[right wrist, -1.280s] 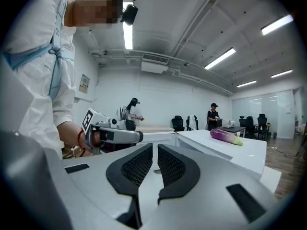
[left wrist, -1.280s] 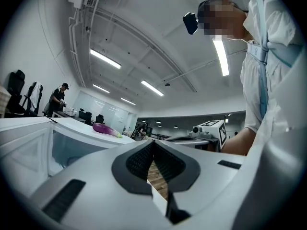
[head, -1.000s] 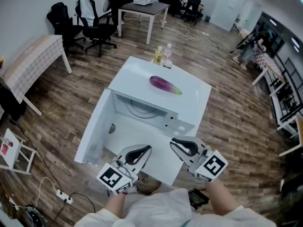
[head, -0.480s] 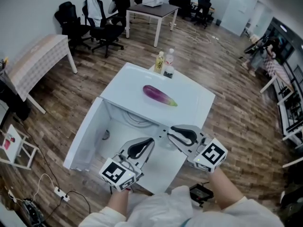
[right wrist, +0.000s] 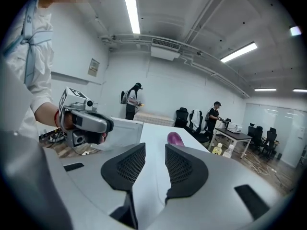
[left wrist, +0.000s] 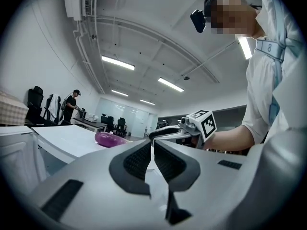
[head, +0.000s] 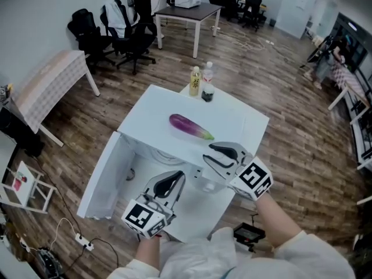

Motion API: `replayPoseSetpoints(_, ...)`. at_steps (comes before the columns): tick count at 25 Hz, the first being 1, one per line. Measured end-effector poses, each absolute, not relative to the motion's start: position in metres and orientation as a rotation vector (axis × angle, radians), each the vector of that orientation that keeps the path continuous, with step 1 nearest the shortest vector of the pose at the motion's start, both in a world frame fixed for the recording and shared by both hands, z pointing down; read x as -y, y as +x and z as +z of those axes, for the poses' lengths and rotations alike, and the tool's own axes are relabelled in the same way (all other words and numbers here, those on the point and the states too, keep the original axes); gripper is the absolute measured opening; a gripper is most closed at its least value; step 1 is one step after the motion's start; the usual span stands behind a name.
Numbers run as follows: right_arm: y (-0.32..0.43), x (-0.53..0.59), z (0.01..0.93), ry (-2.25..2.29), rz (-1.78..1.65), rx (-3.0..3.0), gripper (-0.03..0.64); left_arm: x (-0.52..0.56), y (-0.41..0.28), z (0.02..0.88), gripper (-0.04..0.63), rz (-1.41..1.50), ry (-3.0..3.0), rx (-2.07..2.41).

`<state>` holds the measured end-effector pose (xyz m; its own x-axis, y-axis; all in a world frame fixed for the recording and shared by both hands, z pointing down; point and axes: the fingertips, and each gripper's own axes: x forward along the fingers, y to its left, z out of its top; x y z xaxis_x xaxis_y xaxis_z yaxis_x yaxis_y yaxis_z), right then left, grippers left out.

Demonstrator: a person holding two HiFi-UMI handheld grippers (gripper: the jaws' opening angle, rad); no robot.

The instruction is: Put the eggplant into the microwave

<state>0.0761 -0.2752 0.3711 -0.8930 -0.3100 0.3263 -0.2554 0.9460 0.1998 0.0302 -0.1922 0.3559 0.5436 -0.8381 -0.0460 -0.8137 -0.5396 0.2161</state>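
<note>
A purple eggplant point(head: 190, 127) lies on top of the white microwave point(head: 235, 118), whose door point(head: 103, 176) hangs open to the left. It also shows as a purple lump in the left gripper view point(left wrist: 109, 139) and the right gripper view point(right wrist: 175, 139). My right gripper point(head: 210, 154) hovers at the microwave's front right top edge, short of the eggplant, its jaws opening with nothing between them. My left gripper point(head: 177, 177) is lower, in front of the open cavity, jaws shut and empty.
Two bottles point(head: 201, 82) stand on the floor behind the microwave. Office chairs point(head: 125, 36) and a table point(head: 189, 7) are at the back, a checked table point(head: 49, 83) at the left. A dark device point(head: 249, 233) lies on the wooden floor by my feet.
Both grippers have moved forward toward the microwave. The right gripper's jaws have parted from shut to open and it now sits nearer the eggplant.
</note>
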Motion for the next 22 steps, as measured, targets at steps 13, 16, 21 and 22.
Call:
replayPoseSetpoints(13,0.065,0.333,0.402,0.476,-0.316,2.540,0.169,0.223,0.031,0.354,0.029,-0.134,2.604,1.431)
replayPoseSetpoints(16,0.063,0.338,0.411,0.471,-0.329,2.499,0.169,0.222,0.031,0.356,0.031,-0.123,2.604,1.425)
replayPoseSetpoints(21,0.061,0.347,0.416,0.458,-0.404,2.425,0.169,0.221,0.031,0.359,0.035,-0.109,2.599,1.412)
replayPoseSetpoints(22,0.061,0.349,0.415,0.461,-0.414,2.416,0.169,0.221,0.031,0.360,0.037,-0.105,2.597,1.411)
